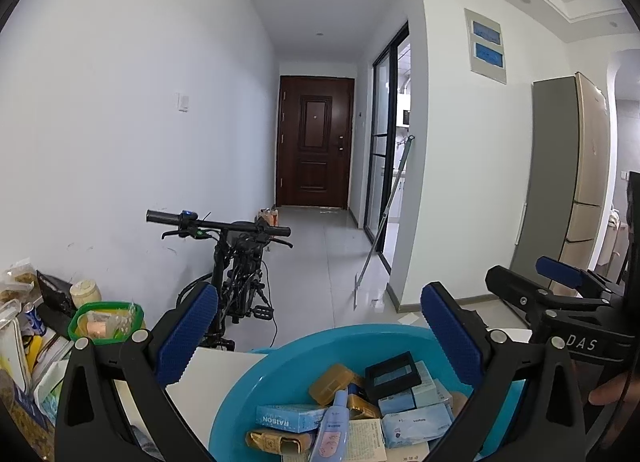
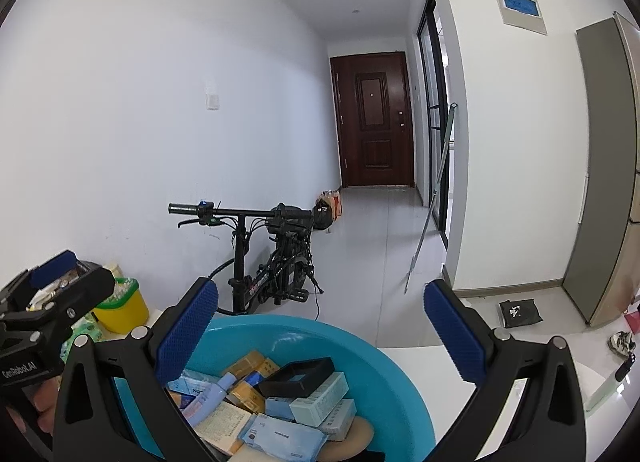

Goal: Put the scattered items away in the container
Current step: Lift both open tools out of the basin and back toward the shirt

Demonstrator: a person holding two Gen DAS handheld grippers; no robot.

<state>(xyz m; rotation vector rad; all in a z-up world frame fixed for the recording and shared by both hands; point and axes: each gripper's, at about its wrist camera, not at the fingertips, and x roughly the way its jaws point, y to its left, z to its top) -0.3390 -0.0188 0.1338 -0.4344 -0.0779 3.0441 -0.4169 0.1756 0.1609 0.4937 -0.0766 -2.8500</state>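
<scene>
Where it sits: while both cameras look down the hallway, the round blue plastic basin [image 1: 256, 394] fills the bottom centre of each frame, resting on the white desk [image 1: 216, 374].
Basin contents: a black flat box with a window lid [image 1: 392, 376], an amber plastic case [image 1: 332, 382], a lilac squeeze bottle [image 1: 334, 426], pale blue cardboard boxes [image 1: 290, 418] and a soft blue tissue pack [image 2: 282, 438], all heaped together inside.
Left gripper [image 1: 320, 338]: its blue-padded fingers [image 1: 188, 334] stand wide apart above the basin's near rim, with nothing between them.
Right gripper [image 2: 322, 338]: fingers [image 2: 186, 334] likewise spread wide, gripping nothing, over the basin; in the left camera it shows at the right edge.
Hand: part of one [image 1: 608, 394] at the right edge of the left view.
Left of frame: a yellow tub with a green rim [image 2: 122, 312] and assorted packets on the desk.
Beyond: a black folding electric bike [image 2: 276, 258] against the white wall, mid-frame; a brown door [image 2: 374, 121] at the hallway's end.
</scene>
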